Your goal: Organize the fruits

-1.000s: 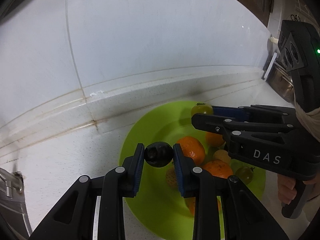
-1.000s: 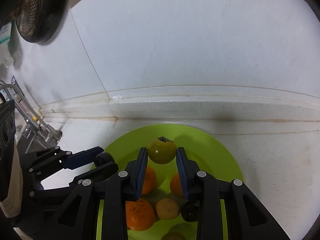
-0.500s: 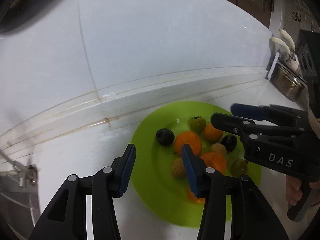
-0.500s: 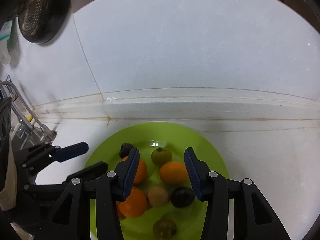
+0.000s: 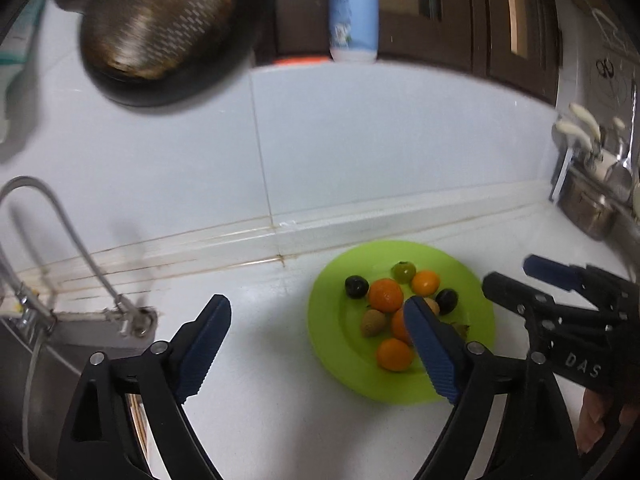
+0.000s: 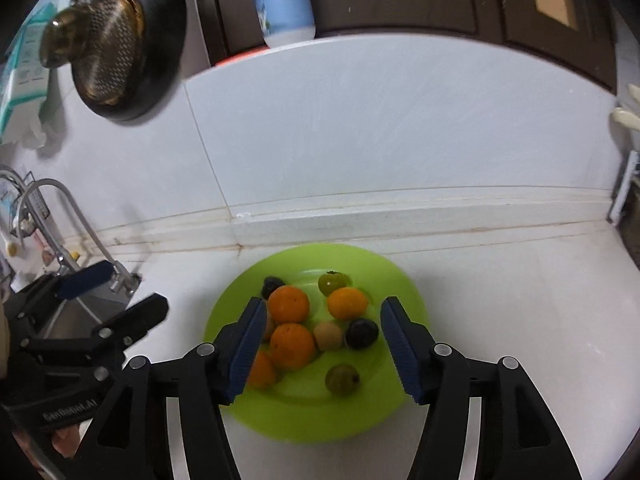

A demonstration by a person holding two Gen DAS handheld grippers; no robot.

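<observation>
A lime-green plate (image 5: pixel 332 344) (image 6: pixel 320 416) on the white counter holds several small fruits: oranges (image 6: pixel 288 304), a dark plum (image 5: pixel 356 286) (image 6: pixel 273 283), a green tomato (image 5: pixel 404 271) (image 6: pixel 334 282), a second dark plum (image 6: pixel 361 333), a brown longan (image 6: pixel 328 336) and a greenish fruit (image 6: pixel 341 378). My left gripper (image 5: pixel 316 320) is open and empty, raised back from the plate's left side. My right gripper (image 6: pixel 323 318) is open and empty above the plate's near half. Each gripper shows in the other's view (image 5: pixel 516 284) (image 6: pixel 116 296).
A sink with a curved faucet (image 5: pixel 60 224) (image 6: pixel 76 220) lies left of the plate. A dark pan (image 5: pixel 160 28) (image 6: pixel 116 44) hangs on the tiled wall, with a blue-white bottle (image 5: pixel 354 12) (image 6: pixel 284 0) on the ledge above. A metal utensil rack (image 5: pixel 588 200) stands at far right.
Both grippers opened, leaving the dark plum and the green tomato on the plate, then pulled back and up, opening wider.
</observation>
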